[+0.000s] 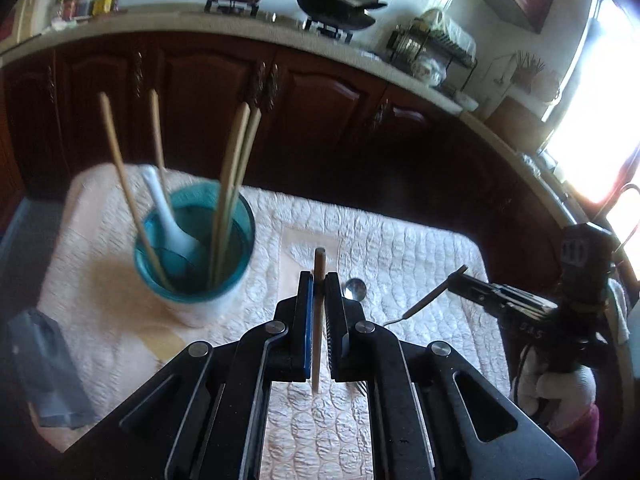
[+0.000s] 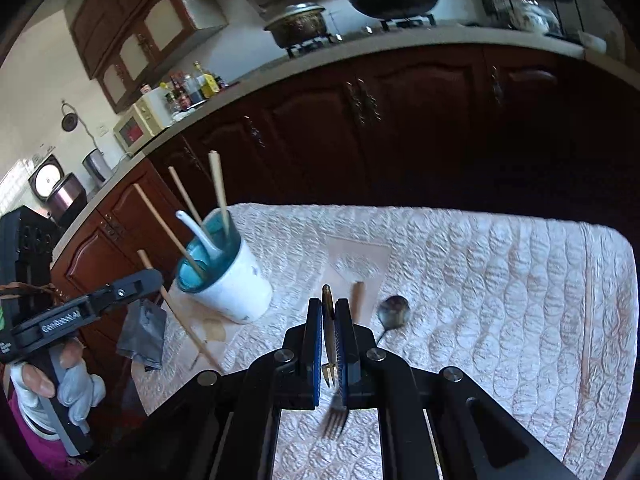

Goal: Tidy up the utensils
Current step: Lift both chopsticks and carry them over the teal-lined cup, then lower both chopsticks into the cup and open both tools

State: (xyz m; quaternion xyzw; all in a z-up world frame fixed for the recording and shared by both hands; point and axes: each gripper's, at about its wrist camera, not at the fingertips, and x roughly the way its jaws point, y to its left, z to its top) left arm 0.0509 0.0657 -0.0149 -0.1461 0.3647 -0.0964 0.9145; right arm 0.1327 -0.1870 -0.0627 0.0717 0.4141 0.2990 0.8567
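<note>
A white cup with a teal inside (image 1: 196, 248) (image 2: 228, 280) stands at the table's left and holds several wooden chopsticks and a white ceramic spoon (image 1: 168, 216) (image 2: 200, 232). My left gripper (image 1: 319, 280) is shut on a wooden chopstick (image 1: 319, 320), right of the cup; it also shows in the right wrist view (image 2: 144, 280). My right gripper (image 2: 329, 308) is shut on a small dark-handled fork (image 2: 329, 332), held above the cloth. A metal spoon (image 2: 394, 312) (image 1: 355, 289), a larger fork (image 2: 335, 420) and a wooden-handled utensil (image 2: 357, 300) lie on the cloth.
The table has a quilted white cloth (image 2: 480, 280). A grey bag (image 1: 44, 368) (image 2: 142, 332) lies at its left edge. One chopstick (image 2: 587, 320) lies near the right edge. Dark wood cabinets (image 1: 320, 112) and a counter with a stove stand behind.
</note>
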